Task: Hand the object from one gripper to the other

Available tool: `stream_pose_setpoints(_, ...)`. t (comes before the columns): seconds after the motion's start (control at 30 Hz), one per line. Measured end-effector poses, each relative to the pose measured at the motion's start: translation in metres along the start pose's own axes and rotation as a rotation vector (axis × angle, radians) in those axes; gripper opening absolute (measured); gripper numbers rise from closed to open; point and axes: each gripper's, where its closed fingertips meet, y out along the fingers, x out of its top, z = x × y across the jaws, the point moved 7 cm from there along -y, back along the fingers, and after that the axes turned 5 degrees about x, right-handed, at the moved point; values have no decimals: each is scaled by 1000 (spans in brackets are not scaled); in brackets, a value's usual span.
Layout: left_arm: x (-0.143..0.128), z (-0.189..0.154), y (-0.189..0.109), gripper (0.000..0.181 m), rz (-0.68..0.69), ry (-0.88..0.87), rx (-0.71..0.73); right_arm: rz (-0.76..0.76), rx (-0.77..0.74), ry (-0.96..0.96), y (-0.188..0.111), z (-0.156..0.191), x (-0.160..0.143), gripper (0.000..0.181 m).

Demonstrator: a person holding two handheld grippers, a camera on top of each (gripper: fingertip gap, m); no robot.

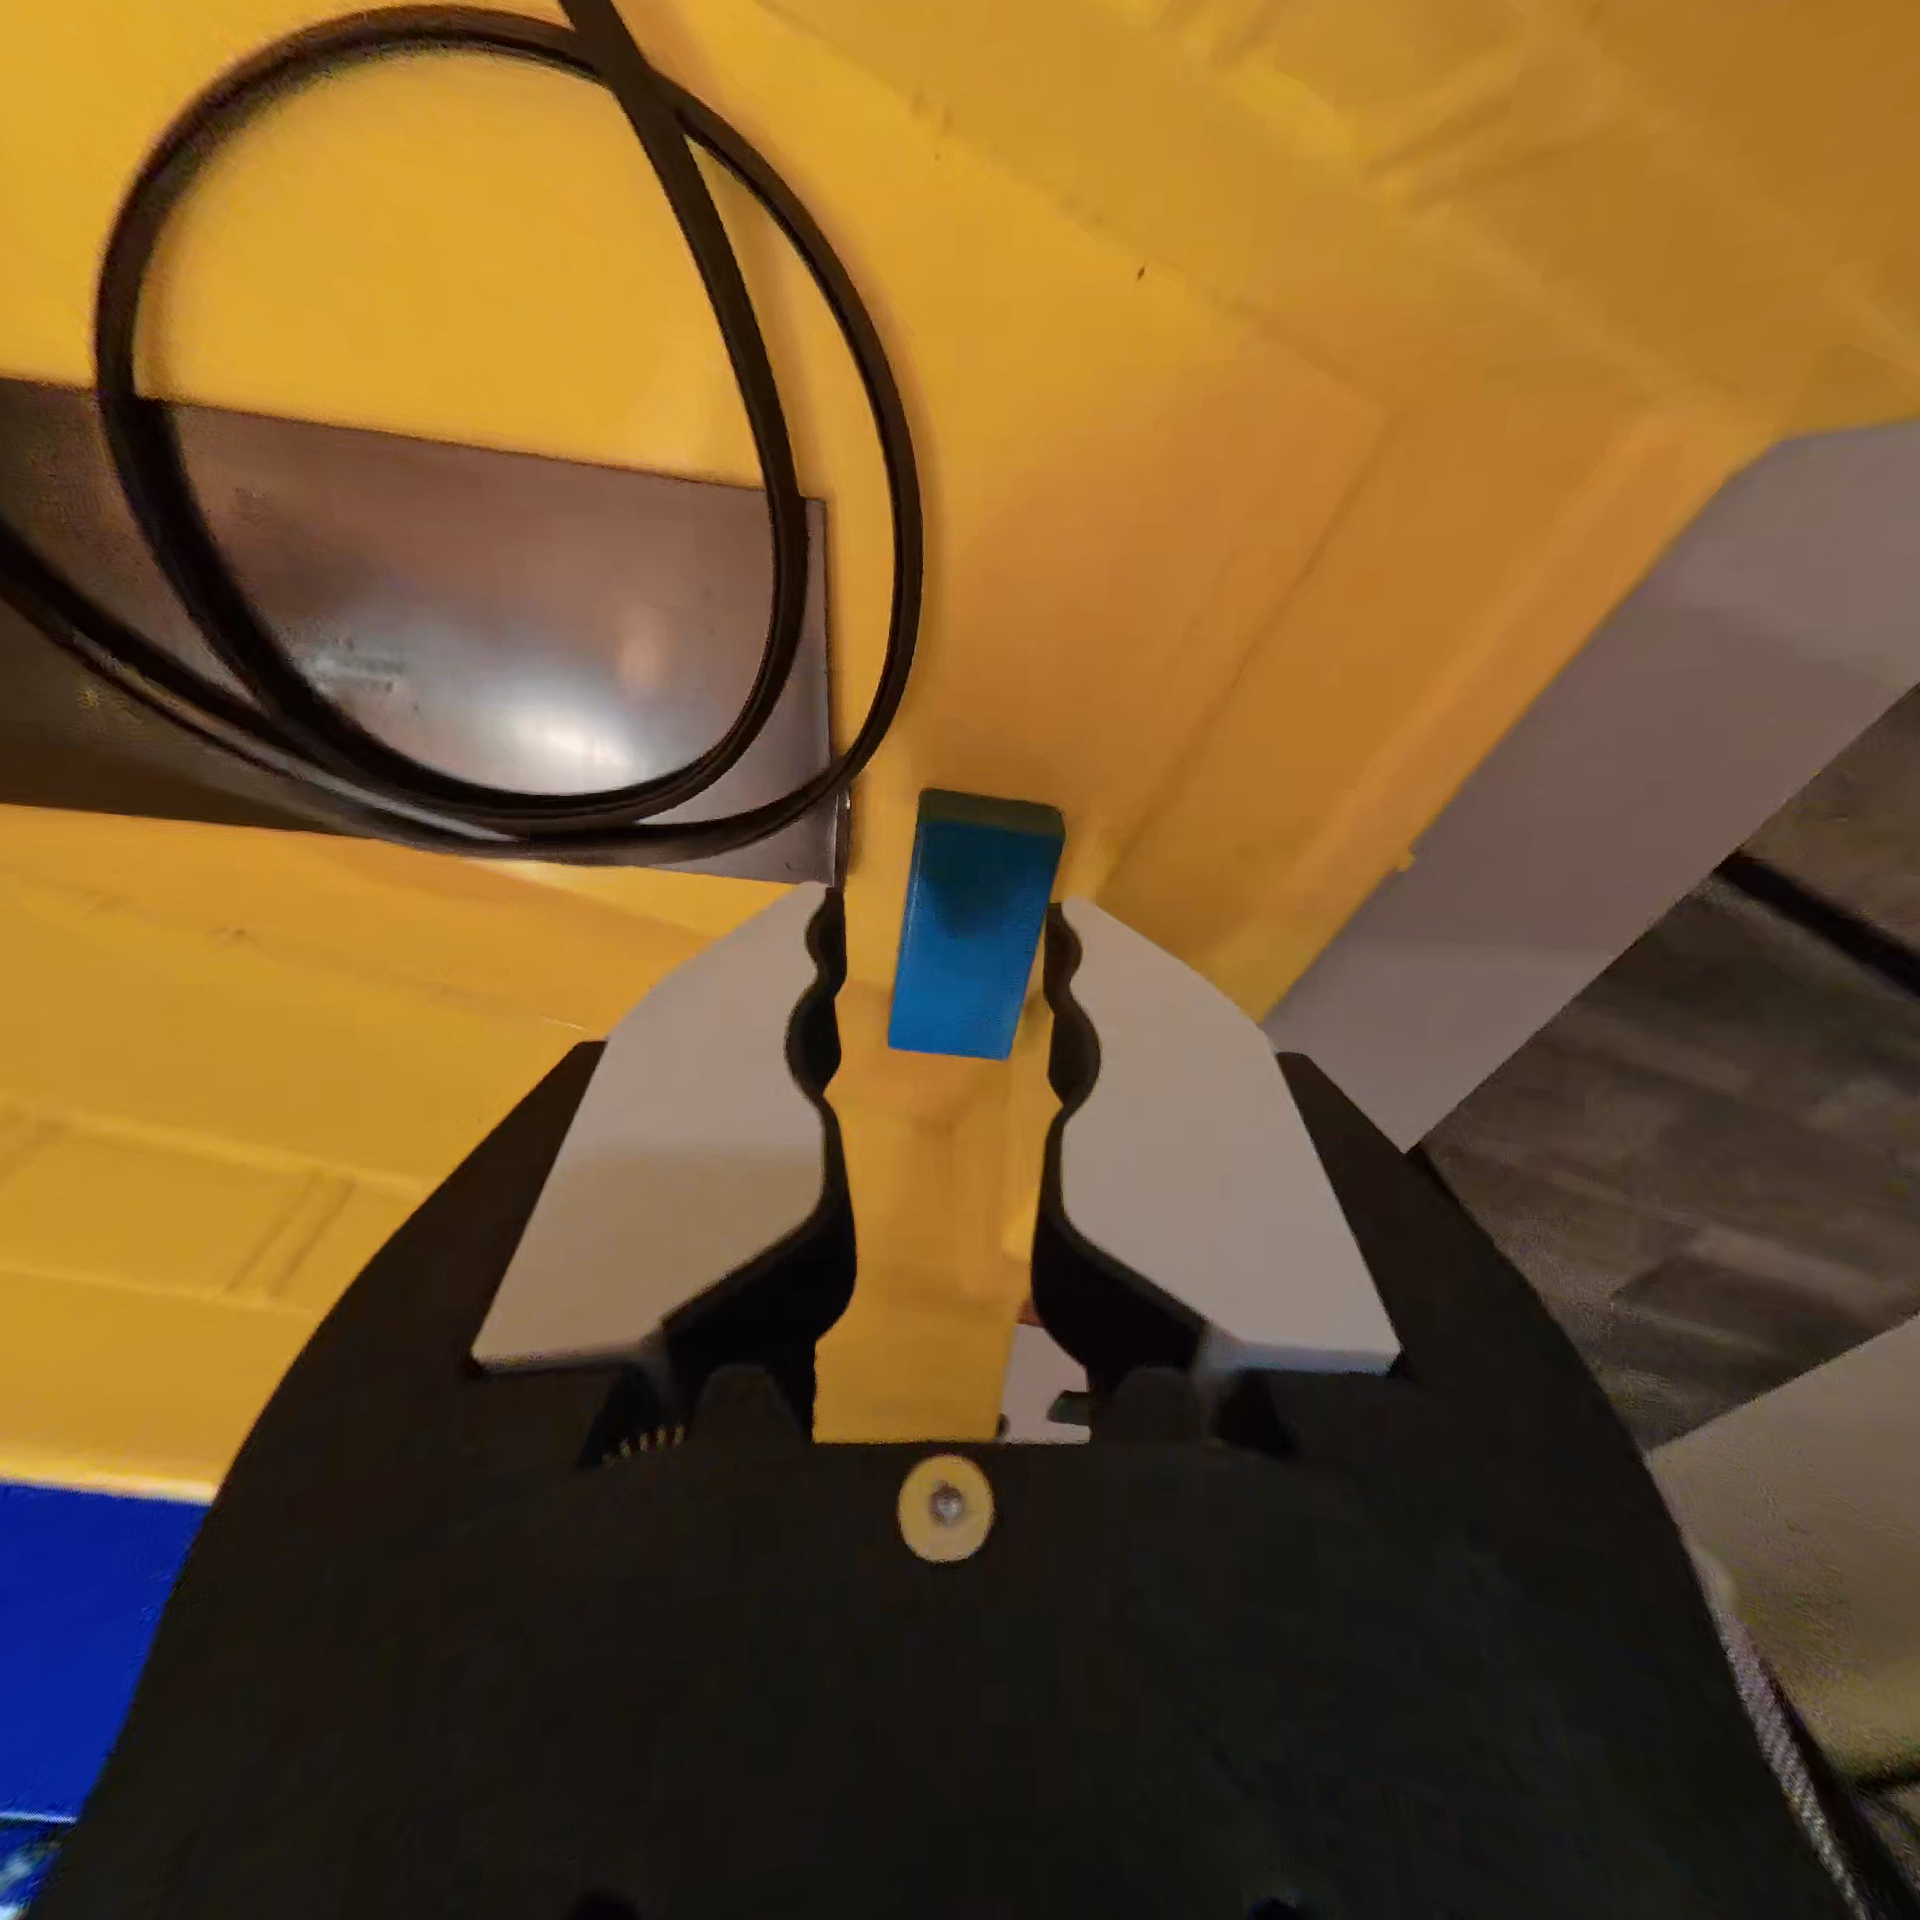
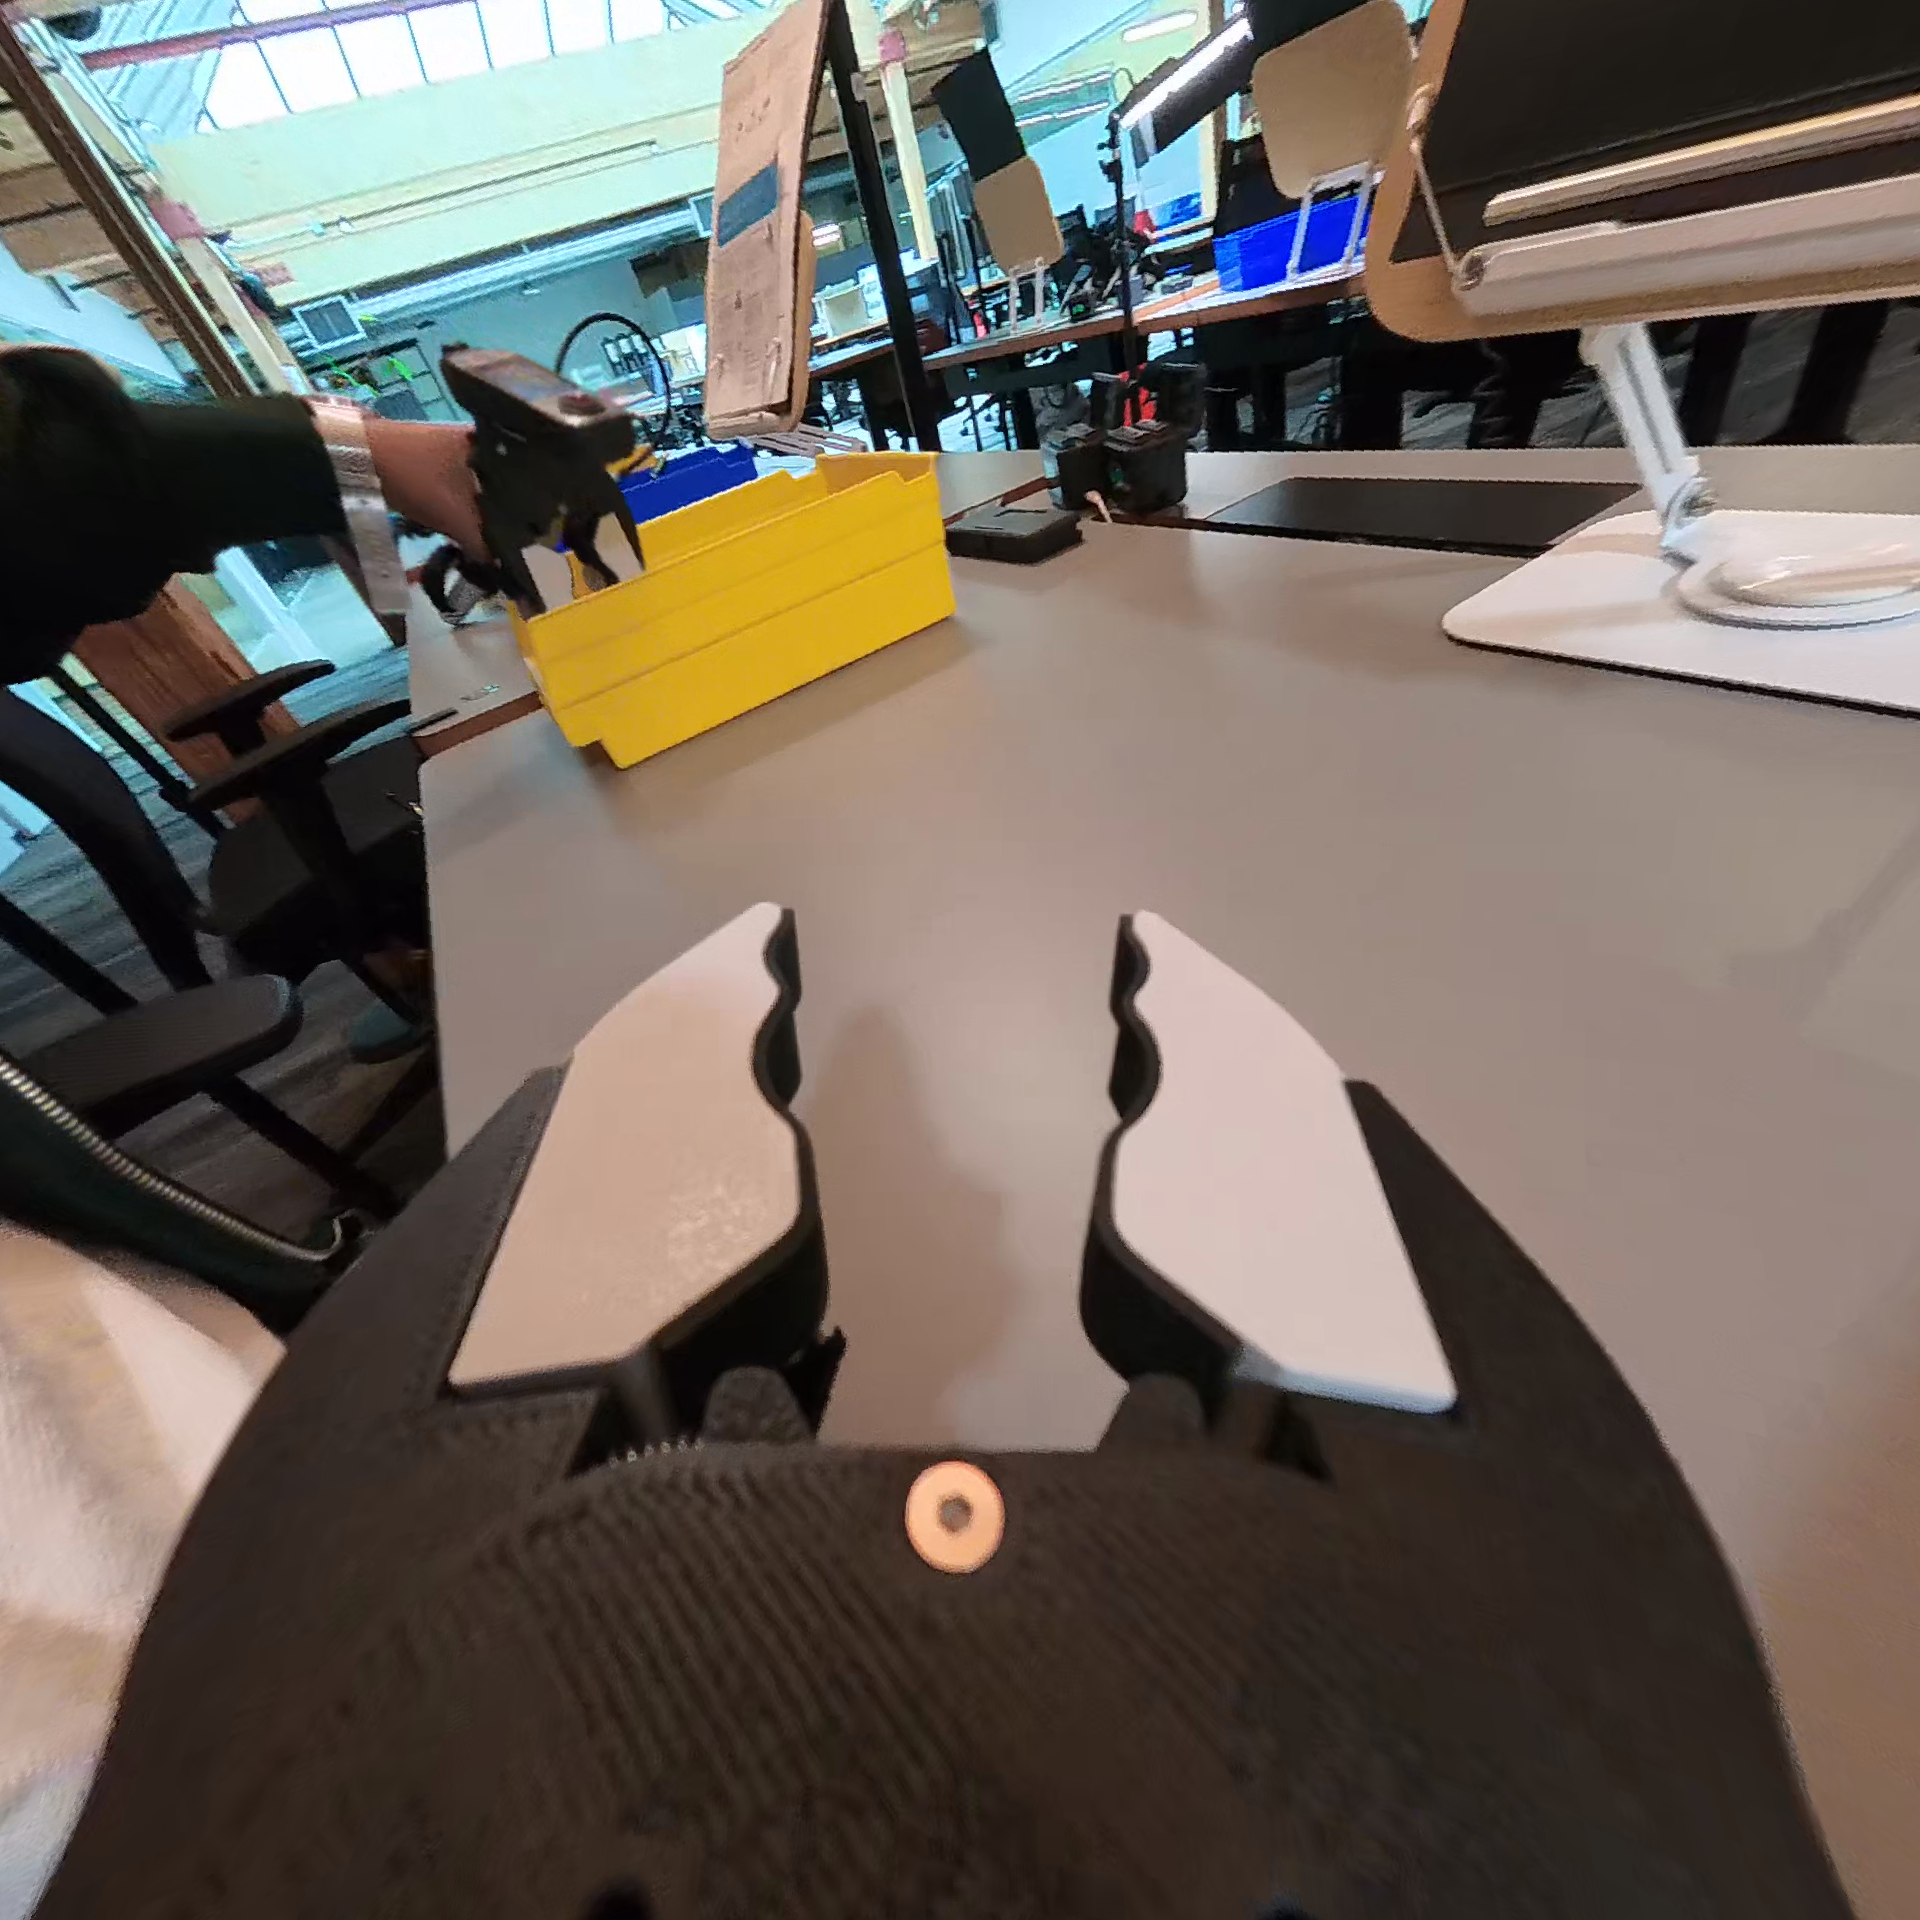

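Note:
A small blue block (image 1: 971,935) stands in the corner of a yellow bin (image 1: 1143,520). My left gripper (image 1: 945,899) is open, with the block between its fingertips. The block sits against or very near the right finger, and a gap shows at the left finger. In the right wrist view the left gripper (image 2: 582,571) hangs over the near-left end of the yellow bin (image 2: 748,623), held by a hand in a dark sleeve. My right gripper (image 2: 956,935) is open and empty, low over the grey table (image 2: 1247,831).
A looped black cable (image 1: 499,520) and a dark flat sheet (image 1: 468,644) lie in the bin. A blue bin (image 2: 691,480) stands behind the yellow one. A white monitor-stand base (image 2: 1683,634) is at the right, black chairs (image 2: 239,790) at the left table edge. Tip to tip, the grippers are about 55 cm apart.

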Motion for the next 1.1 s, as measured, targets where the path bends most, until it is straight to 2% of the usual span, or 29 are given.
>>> stream_pose_setpoints(0.27, -1, -3, 30, 38, 80, 71, -97, -39, -38, 20, -1, -14, 5, 57)
stream_pose_setpoints(0.43, 0, -3, 29, 33, 63, 71, -57, -69, -18, 57, 3, -18, 7, 56)
stream_pose_setpoints(0.53, -1, 4, 10, 33, 5, 31, 61, -75, -10, 56, 5, -17, 10, 56)
stream_pose_setpoints(0.6, 6, 10, -20, 33, -155, -42, 133, -81, 7, 51, 8, -15, 16, 56)
stream_pose_setpoints(0.67, 25, 7, -60, 33, -421, -125, 161, -119, 84, 36, 15, -8, 28, 63)
stream_pose_setpoints(0.73, 55, -9, -98, 33, -710, -157, 128, -216, 221, 25, 25, 7, 45, 74)
stream_pose_setpoints(0.77, 71, -19, -114, 33, -807, -151, 134, -259, 280, 28, 31, 14, 51, 78)
stream_pose_setpoints(0.87, 121, -64, -149, 33, -995, -79, 240, -287, 392, 38, 55, 33, 59, 90)
stream_pose_setpoints(0.97, 175, -111, -156, 33, -1175, -51, 284, -324, 420, 77, 70, 50, 69, 103)
stream_pose_setpoints(1.03, 212, -133, -147, 33, -1273, -75, 250, -327, 408, 17, 72, 62, 67, 102)
stream_pose_setpoints(1.1, 247, -148, -132, 33, -1358, -103, 178, -258, 331, -86, 70, 66, 51, 91)
